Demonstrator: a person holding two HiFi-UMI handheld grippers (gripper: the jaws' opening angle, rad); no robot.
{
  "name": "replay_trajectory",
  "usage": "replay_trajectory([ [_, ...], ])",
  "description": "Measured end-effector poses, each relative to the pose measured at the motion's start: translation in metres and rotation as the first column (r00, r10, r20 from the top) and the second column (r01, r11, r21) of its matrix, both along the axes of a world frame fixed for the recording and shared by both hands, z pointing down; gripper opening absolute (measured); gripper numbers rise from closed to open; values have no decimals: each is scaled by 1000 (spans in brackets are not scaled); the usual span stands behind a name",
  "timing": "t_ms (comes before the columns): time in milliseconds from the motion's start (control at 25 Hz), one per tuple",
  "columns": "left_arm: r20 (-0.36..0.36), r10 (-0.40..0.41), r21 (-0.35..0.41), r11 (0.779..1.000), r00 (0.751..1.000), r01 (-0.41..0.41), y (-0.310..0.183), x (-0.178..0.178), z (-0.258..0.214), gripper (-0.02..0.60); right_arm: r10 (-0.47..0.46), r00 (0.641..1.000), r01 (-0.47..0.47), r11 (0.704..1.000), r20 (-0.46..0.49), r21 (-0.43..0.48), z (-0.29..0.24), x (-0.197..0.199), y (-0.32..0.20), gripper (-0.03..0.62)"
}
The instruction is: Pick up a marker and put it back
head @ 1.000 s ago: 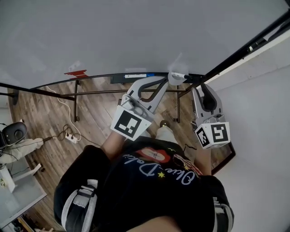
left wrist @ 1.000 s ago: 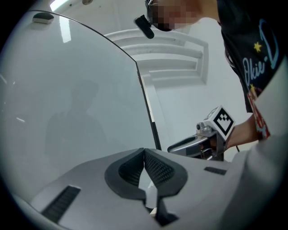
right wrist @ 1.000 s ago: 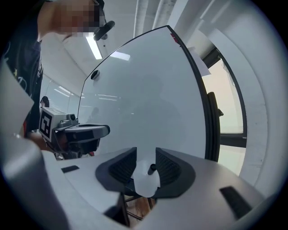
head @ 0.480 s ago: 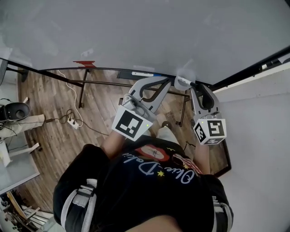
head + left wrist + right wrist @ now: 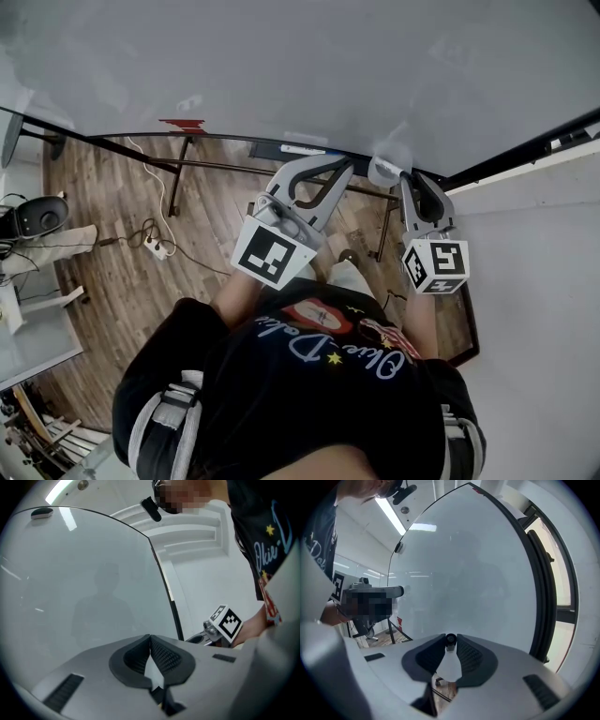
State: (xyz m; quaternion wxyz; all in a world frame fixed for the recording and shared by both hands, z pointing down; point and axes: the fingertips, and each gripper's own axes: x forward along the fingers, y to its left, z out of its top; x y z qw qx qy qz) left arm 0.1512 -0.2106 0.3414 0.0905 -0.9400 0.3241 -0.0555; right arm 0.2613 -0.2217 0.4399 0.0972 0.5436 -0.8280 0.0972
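Note:
A white marker (image 5: 382, 172) with a black cap (image 5: 450, 640) sits at the tips of my right gripper (image 5: 405, 178), close to the lower edge of the whiteboard (image 5: 281, 75). In the right gripper view the gripper (image 5: 450, 645) has a pad touching each side of the cap while its jaws are closing. My left gripper (image 5: 349, 170) is held just left of the marker. In the left gripper view its pads (image 5: 161, 654) meet at the tip with nothing between them. The right gripper's marker cube (image 5: 227, 622) shows beyond it.
The board's tray (image 5: 246, 141) carries another pen-like object (image 5: 302, 149) and a red item (image 5: 183, 125). The stand's legs (image 5: 174, 192) rise from a wooden floor. A power strip with cables (image 5: 155, 248) and an office chair (image 5: 39, 216) lie at the left. A black frame (image 5: 525, 150) and white wall are at the right.
Both grippers and the marker sit slightly further right along the board's lower edge. The head view has shifted, and more floor shows at the left.

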Motion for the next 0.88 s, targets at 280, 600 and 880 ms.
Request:
replay_trajectory([
  [280, -2, -7, 2, 1000, 1000, 7, 3, -4, 0, 3, -7, 1000, 7, 1000, -29, -1, -5, -1, 1, 69],
  [600, -26, -21, 5, 1000, 999, 21, 5, -16, -5, 3, -9, 998, 10, 1000, -60, 10, -18, -8, 4, 69],
  [880, -72, -32, -16, 999, 997, 31, 4, -20, -5, 3, -11, 996, 14, 999, -93, 33, -36, -8, 6, 69],
])
